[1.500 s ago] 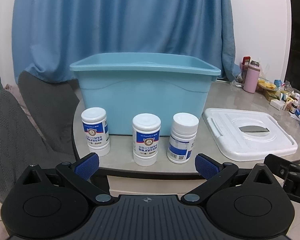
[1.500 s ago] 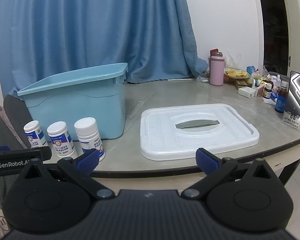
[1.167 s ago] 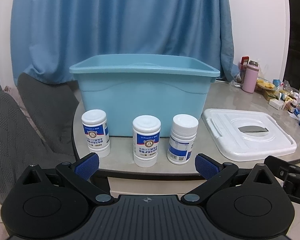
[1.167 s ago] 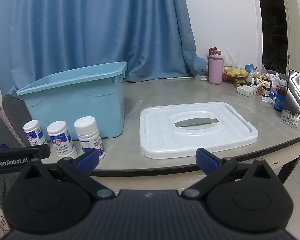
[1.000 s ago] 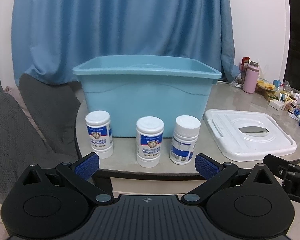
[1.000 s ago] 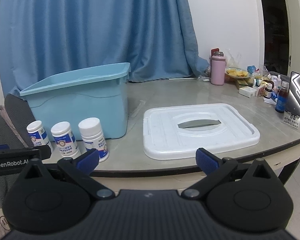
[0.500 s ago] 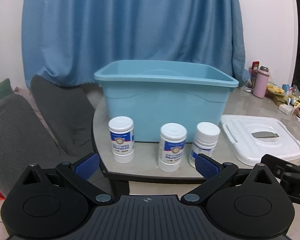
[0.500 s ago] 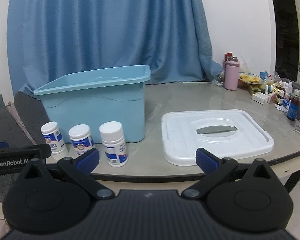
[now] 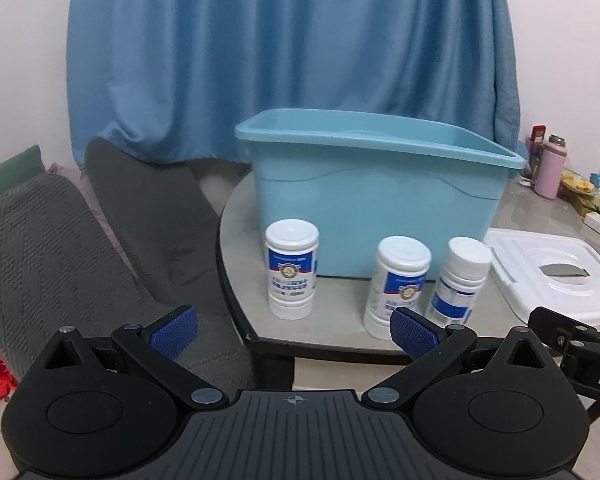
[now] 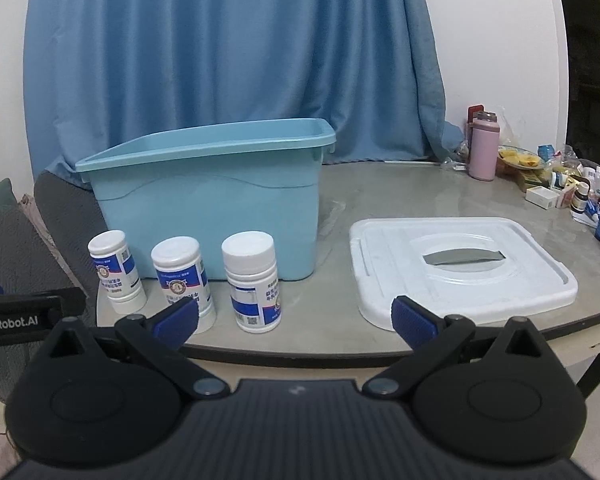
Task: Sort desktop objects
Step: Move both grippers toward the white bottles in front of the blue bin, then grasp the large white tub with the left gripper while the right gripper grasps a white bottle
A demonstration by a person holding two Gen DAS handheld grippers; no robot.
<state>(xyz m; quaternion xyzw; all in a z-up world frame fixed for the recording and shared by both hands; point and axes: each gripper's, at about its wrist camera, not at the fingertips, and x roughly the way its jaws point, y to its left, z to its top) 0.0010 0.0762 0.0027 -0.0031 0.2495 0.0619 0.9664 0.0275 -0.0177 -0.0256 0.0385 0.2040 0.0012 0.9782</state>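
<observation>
**Both grippers wide open, three bottles waiting at the table edge**

Your left gripper has its jaws spread wide and nothing between them; the blue pads sit short of the table, off its near edge. Your right gripper is just as wide apart and equally empty, also held back from the table edge.

From the left wrist camera, three white bottles stand upright in a row close to the front edge. The left bottle is at about 12 o'clock, just ahead of the gap between your jaws. The middle bottle is at about 1 o'clock, and the right pad covers part of its base. The right bottle, with a ridged cap and a slimmer neck, is at about 2 o'clock, just beside the middle one. None of the three touches another.

The light blue bin stands open directly behind the row, at 12 to 1 o'clock, its front wall near the bottles. Its white lid lies flat on the table at about 2 to 3 o'clock, to the right of the bin and apart from it.

From the right wrist camera, the same row sits at 10 to 11 o'clock and the lid at 1 o'clock. A pink flask and a cluster of small items stand far back at 2 o'clock. A blue curtain hangs behind everything, and a grey cushion lies off the table at 9 o'clock of the left view.
</observation>
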